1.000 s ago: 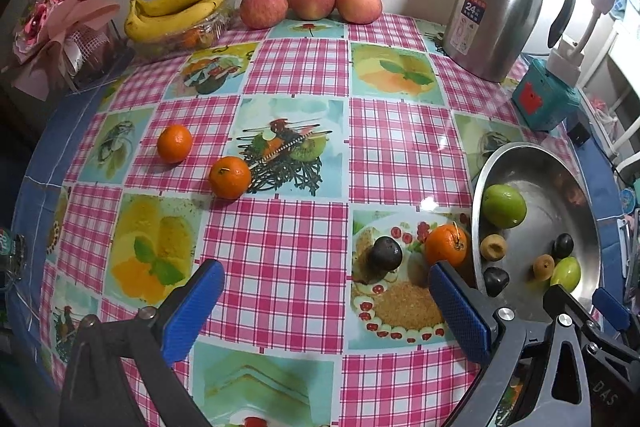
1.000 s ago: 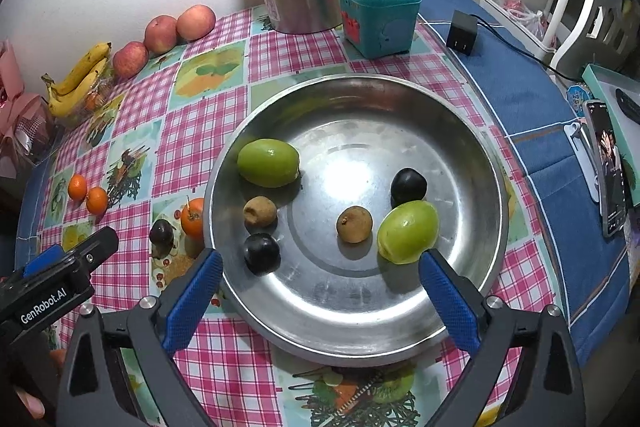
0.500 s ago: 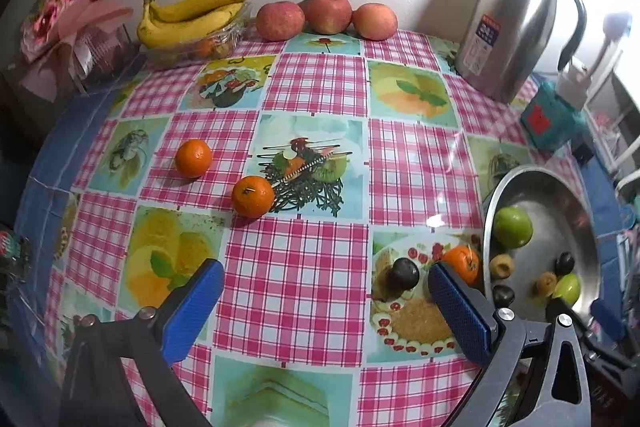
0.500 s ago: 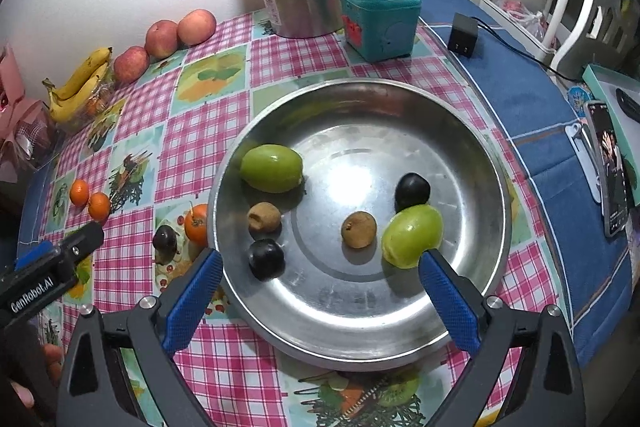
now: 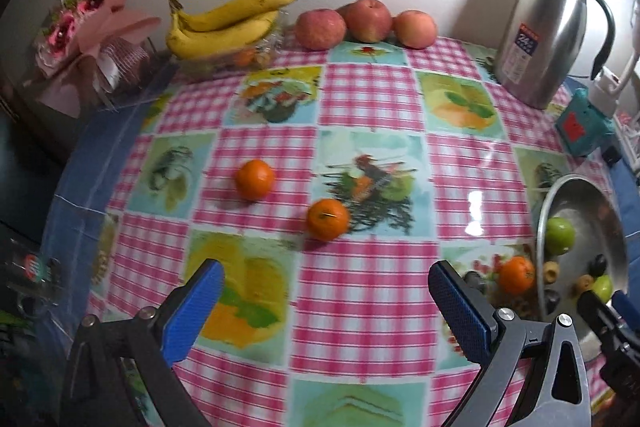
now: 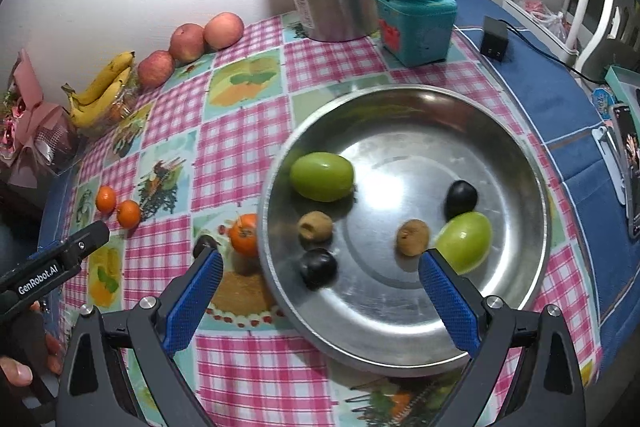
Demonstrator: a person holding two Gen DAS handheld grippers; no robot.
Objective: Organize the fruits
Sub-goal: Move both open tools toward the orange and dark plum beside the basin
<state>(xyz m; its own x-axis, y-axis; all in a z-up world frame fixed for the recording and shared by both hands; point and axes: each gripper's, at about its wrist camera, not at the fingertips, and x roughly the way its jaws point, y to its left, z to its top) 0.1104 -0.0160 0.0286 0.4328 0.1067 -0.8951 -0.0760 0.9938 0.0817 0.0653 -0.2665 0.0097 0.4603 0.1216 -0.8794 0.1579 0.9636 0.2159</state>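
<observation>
I am judging the sorting roughly half done: the steel basin point(image 6: 404, 115), standing at the tablecloth's right edge, is already holding two green fruits point(image 6: 322, 176), two brown kiwis point(image 6: 315, 225) and two dark plums point(image 6: 318, 267). Left outside are one tangerine point(image 6: 244, 238) and a dark plum point(image 6: 205, 242) just beside the basin's left rim, and two tangerines point(image 5: 328, 219) near the cloth's middle, smooth-skinned, bright orange, apart from each other. I am holding the left gripper point(image 5: 324, 303) wide and empty above the cloth, facing those two. The right gripper point(image 6: 320, 295) is hanging wide and empty over the basin's near rim.
</observation>
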